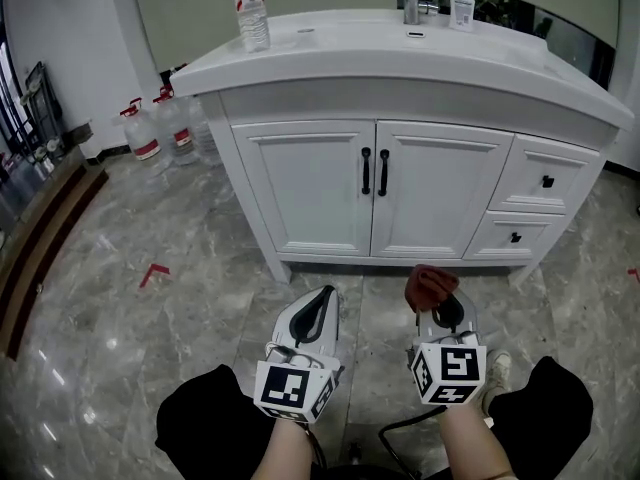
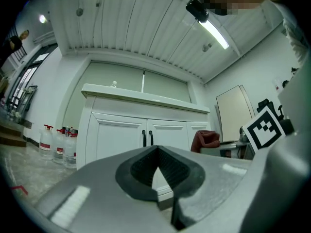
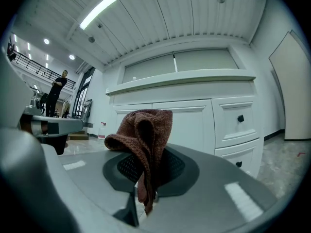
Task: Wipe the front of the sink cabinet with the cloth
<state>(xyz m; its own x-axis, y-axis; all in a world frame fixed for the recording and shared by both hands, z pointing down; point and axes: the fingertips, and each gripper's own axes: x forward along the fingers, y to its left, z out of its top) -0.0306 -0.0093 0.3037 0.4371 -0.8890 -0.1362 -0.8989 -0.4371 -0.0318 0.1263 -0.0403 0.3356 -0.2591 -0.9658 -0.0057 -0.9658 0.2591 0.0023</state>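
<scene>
Left gripper [image 1: 325,292] and right gripper [image 1: 446,306] face a cabinet [image 1: 310,188].
Left jaws together, empty; right jaws clamp cloth [image 1: 430,282]. Head view alone shows soap [image 1: 461,8].

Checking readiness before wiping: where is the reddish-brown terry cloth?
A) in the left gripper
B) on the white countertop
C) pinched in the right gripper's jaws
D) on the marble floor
C: the reddish-brown terry cloth is clamped between the jaws of the right gripper; the left gripper is shut on nothing.
</scene>
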